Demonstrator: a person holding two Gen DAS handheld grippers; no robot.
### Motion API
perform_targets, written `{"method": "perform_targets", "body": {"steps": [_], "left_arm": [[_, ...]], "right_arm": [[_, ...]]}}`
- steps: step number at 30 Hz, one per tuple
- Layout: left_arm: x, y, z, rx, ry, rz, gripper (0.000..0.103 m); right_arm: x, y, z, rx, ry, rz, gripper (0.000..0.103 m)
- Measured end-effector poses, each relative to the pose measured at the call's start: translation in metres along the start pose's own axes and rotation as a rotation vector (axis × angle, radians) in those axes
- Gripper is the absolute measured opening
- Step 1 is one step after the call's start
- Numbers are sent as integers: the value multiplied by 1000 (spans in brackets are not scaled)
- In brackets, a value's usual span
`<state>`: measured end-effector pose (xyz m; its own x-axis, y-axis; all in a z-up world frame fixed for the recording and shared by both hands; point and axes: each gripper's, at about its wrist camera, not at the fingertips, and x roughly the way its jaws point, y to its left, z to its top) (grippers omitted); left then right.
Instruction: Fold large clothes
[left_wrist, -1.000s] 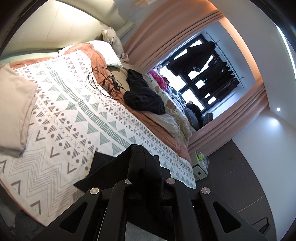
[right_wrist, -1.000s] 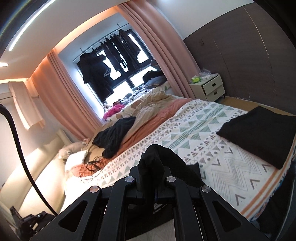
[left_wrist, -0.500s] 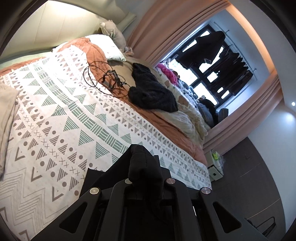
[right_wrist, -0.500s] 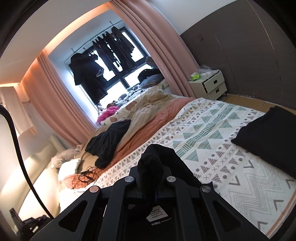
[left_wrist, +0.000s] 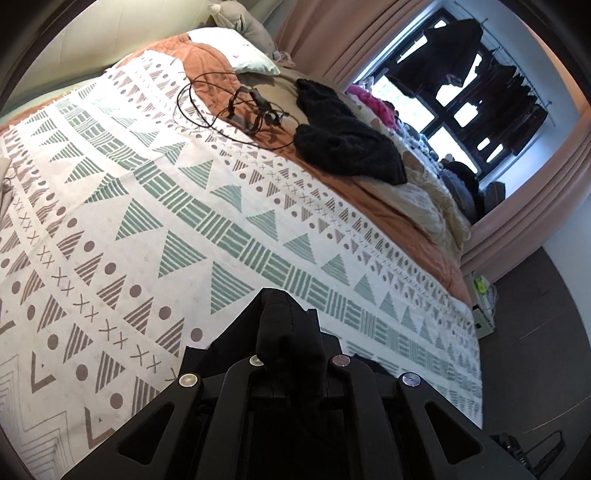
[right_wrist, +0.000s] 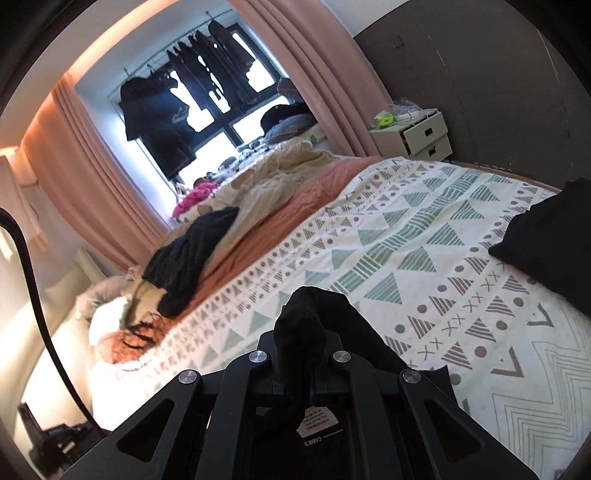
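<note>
Over the patterned blanket (left_wrist: 155, 206), the left gripper (left_wrist: 291, 354) and right gripper (right_wrist: 299, 354), each clamped on a bunch of the black garment (right_wrist: 306, 325), have swung lower and nearer the bed, so laying it flat looks next.

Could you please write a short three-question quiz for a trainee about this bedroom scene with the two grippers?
1. True or false: both the left gripper and the right gripper are shut on the black garment.
2. What lies beside the black knitted sweater near the pillow: A) a book, B) tangled black cables, C) a shoe?
3. What small white item hangs from the garment in the right wrist view?

Key: 1 true; 2 B; 3 a care label.
</note>
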<state>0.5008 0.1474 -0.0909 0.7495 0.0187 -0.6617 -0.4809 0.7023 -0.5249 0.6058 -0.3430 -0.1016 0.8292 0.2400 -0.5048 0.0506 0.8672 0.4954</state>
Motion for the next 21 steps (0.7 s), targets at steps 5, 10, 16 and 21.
{"method": "perform_targets", "body": {"steps": [5,10,16,21], "left_arm": [[34,17,-8,0,31,32,5],[57,18,-5,-4,49,23,6],[69,17,-1,-42,97,-26,24],[47,20,4,-56,42,-30,70]], "right_arm": [[35,-10,-19,5,91,-52,6],[51,-14,-25,4,114,-82,6],[58,-16,-21,1,94,-115,8],[55,-22,-16,25,87,-162,59]]}}
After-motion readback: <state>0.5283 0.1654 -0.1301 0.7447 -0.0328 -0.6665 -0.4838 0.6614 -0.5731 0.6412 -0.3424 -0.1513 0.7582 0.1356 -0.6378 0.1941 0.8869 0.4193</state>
